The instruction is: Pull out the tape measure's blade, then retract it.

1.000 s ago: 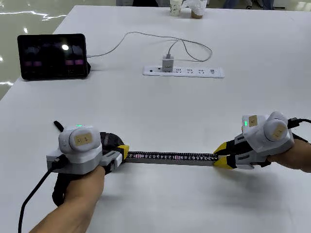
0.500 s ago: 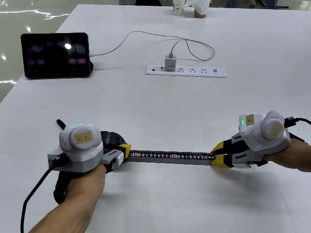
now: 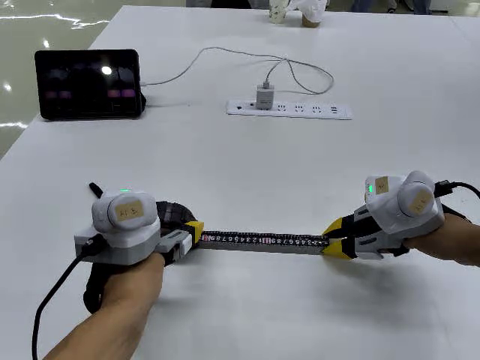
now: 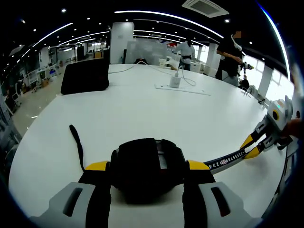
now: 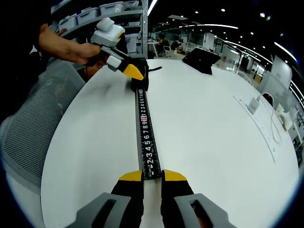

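White table point(image 3: 247, 172) is holding everything: left gripper point(image 4: 147, 166) is clamping the black tape measure point(image 4: 147, 151), right gripper point(image 5: 153, 176) is pinching the blade point(image 5: 145, 128) tip, stretched flat between them.

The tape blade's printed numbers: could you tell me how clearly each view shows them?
Right gripper view: the blade is sharp, digits readable, no glare. Left gripper view: it is small near the bowed edge, few digits legible. Head view: evenly lit, markings visible but too fine to read.

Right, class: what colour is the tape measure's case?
Black. The tape measure's case shows best in the left gripper view, clamped between the yellow-tipped jaws.
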